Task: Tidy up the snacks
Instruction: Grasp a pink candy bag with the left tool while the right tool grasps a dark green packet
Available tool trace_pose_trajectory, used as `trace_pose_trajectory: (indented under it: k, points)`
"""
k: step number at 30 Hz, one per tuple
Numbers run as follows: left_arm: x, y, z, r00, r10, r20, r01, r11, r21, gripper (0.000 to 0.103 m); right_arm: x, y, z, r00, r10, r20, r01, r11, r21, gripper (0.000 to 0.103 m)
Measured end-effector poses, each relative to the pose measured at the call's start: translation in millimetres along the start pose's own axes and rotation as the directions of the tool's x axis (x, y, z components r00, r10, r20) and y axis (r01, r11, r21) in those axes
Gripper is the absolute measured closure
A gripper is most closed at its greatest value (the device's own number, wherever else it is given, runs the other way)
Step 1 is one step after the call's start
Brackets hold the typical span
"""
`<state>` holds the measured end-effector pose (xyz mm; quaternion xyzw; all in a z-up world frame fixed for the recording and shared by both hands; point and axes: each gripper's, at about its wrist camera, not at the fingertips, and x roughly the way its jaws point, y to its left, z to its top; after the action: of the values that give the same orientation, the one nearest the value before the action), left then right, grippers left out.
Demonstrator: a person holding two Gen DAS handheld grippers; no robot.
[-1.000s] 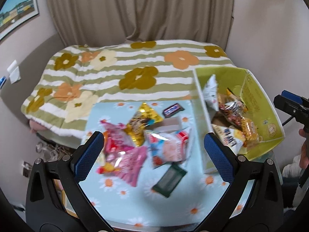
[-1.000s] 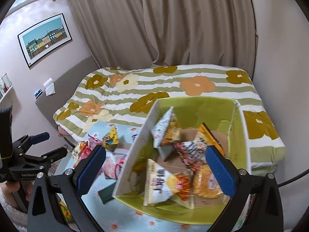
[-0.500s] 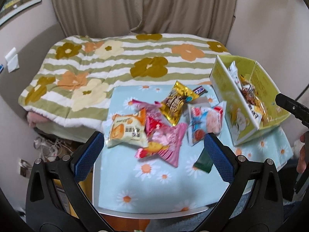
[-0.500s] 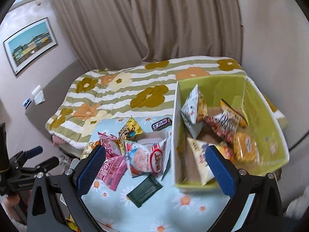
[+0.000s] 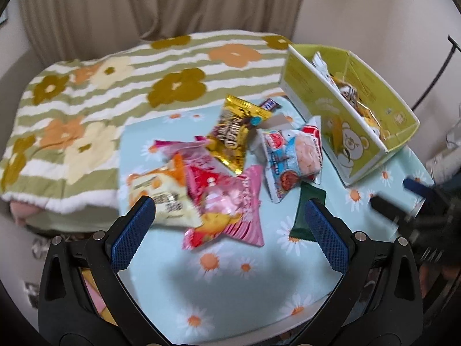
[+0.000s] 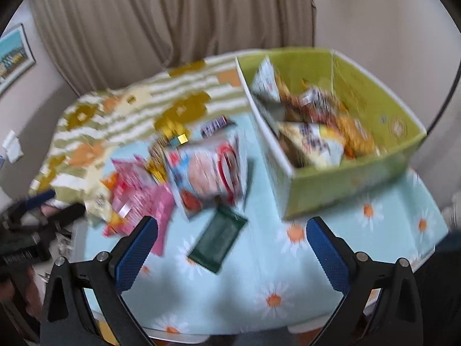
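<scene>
A flat dark green foil snack packet (image 6: pixel 218 238) lies near the front edge of the daisy-print table (image 6: pixel 288 302), long axis running away from the camera. The right gripper (image 6: pixel 229 243), jaws wide and empty, hovers nearest; the left gripper (image 5: pixel 230 225) is also wide. The green cardboard box (image 6: pixel 345 184) stands at the table's back right corner.

In front of me snack packets (image 5: pixel 227 173) lie heaped on the table (image 5: pixel 230 288); a dark green one (image 6: pixel 219 239) lies flat apart. Beside them my green box (image 6: pixel 345 184) holds more packets.
</scene>
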<state>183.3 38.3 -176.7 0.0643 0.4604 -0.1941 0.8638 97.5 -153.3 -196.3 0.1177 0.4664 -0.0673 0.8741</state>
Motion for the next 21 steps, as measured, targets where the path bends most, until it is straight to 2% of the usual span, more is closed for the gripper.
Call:
trace_pose_trajectory:
  k: [5, 11, 18, 21]
  points:
    - [43.7, -2.6, 3.8, 0.998, -0.024, -0.051, 0.025, 1.000, 0.009, 0.001, 33.1, 4.0, -21.3, 0.997, -0.016, -0.076, 0.016, 1.000, -0.006, 0.000]
    - [89.3, -5.1, -3.2, 0.993, 0.008, -0.121, -0.004, 0.999, 0.034, 0.001, 69.3, 13.6, -28.6, 0.995, -0.016, -0.101, 0.014, 1.000, -0.016, 0.000]
    - [111.0, -10.4, -10.2, 0.988, 0.080, -0.135, -0.068, 0.993, 0.092, 0.001, 90.7, 20.7, -32.6, 0.994, -0.015, -0.105, 0.013, 1.000, -0.017, 0.001]
    - [117.7, -10.4, -12.0, 0.985, 0.074, -0.154, -0.060, 0.994, 0.095, 0.001, 94.6, 20.6, -33.4, 0.994, -0.019, -0.109, 0.018, 1.000, -0.008, 0.004]
